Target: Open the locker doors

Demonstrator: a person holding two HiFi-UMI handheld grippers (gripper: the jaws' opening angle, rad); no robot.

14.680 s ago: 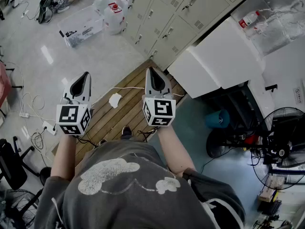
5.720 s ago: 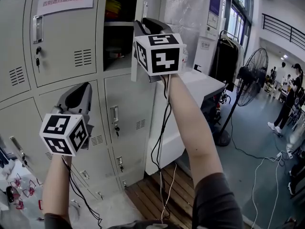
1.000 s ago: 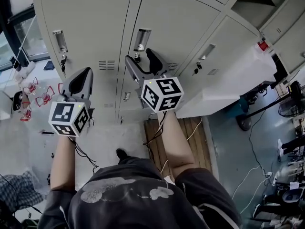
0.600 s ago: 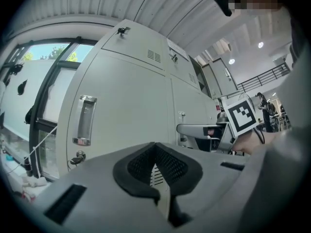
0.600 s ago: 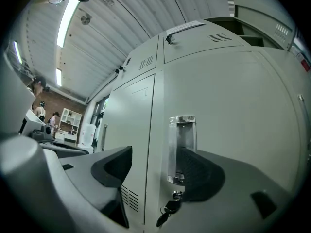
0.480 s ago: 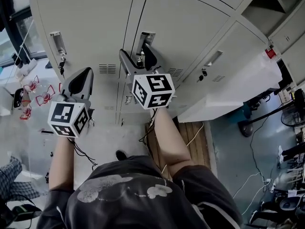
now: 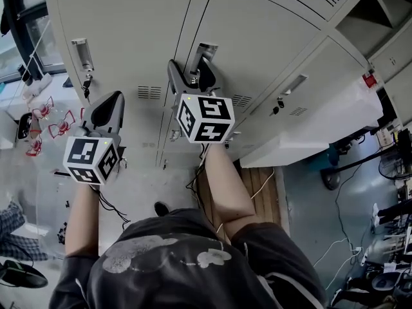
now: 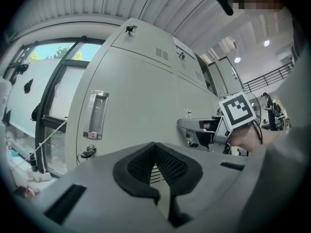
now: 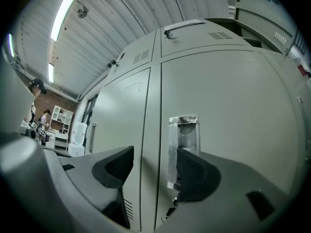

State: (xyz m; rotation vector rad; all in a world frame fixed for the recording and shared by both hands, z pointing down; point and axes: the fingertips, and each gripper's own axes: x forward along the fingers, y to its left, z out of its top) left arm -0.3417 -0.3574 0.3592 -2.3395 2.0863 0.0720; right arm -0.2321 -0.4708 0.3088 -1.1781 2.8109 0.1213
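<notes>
A: While the right gripper (image 9: 155, 153) is spread wide at the handle (image 9: 183, 142), what step is this?
B: Reaching; next pinch it and pull the shut door (image 7: 257, 50); left gripper (image 8: 156, 150) is pressed together, empty.

Head view looks steeply down lockers (image 7: 257, 50); both tool views face same lockers, close.

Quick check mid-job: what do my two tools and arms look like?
The left tool and right tool are grey shells with black textured pads, each carrying a white cube with black square markers. Black cables hang from them. The shirt is dark grey, short-sleeved, with a pale print.
</notes>
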